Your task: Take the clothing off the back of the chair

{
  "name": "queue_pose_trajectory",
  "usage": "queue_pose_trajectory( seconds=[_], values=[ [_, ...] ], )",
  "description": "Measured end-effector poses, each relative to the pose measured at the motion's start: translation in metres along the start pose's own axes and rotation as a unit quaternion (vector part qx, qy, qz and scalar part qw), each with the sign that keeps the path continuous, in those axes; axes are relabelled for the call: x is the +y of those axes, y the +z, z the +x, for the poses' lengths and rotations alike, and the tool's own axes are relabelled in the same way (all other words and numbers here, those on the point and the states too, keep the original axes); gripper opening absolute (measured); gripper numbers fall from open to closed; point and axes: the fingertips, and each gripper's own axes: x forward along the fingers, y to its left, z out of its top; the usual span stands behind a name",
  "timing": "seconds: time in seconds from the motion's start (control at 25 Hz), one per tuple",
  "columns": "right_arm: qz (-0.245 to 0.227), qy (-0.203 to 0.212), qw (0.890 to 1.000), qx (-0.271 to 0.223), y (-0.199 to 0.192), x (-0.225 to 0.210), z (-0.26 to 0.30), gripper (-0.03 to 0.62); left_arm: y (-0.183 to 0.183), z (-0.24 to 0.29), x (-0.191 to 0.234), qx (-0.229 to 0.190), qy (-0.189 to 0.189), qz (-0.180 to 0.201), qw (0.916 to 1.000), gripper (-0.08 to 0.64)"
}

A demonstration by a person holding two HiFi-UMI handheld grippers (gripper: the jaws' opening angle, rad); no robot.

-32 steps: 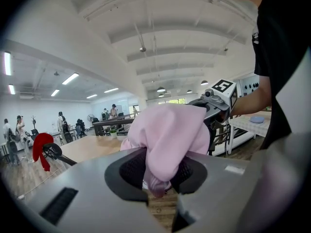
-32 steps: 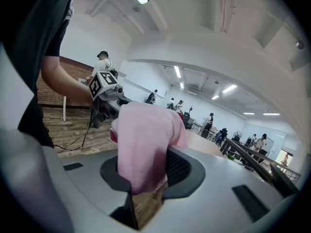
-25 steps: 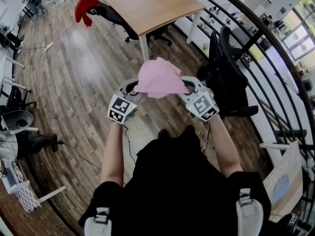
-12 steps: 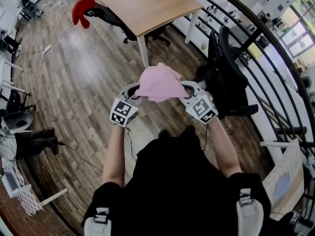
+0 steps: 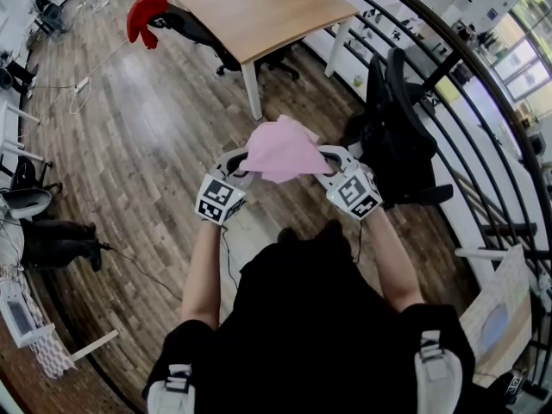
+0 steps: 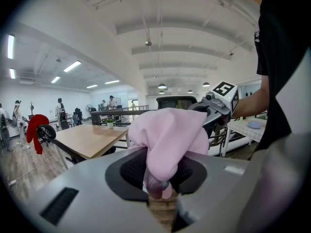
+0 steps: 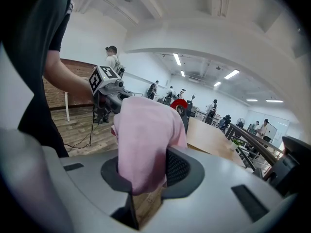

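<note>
1. Slightly lower in the head view than a second ago: pink clothing [image 5: 283, 149], left gripper [image 5: 240, 160] and right gripper [image 5: 328, 155], all together.
2. Left gripper: clenched on one end of the pink clothing, fabric bunched between the pads and spilling over the top.
3. Right gripper: clamped on the other end, cloth draped over one jaw.
4. Pink clothing: held in the air between both grippers, above the wooden floor [image 5: 147, 145], near the black chair [image 5: 397, 136] but apart from it.
5. Farther off: tabletop [image 5: 259, 7], and a red garment [image 5: 142, 15] hung on a second chair [image 5: 194, 28].
</note>
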Motion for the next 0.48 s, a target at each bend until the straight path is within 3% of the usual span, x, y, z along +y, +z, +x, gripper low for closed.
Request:
queue_pose_trajectory(
  seconds=[0.48],
  values=[
    [0.001,0.005,1.0,0.01,-0.005,0.0049,0.0042,0.105,-0.0048,-0.001,-0.0006,0.003,-0.005,-0.006,1.0,0.083]
  ],
)
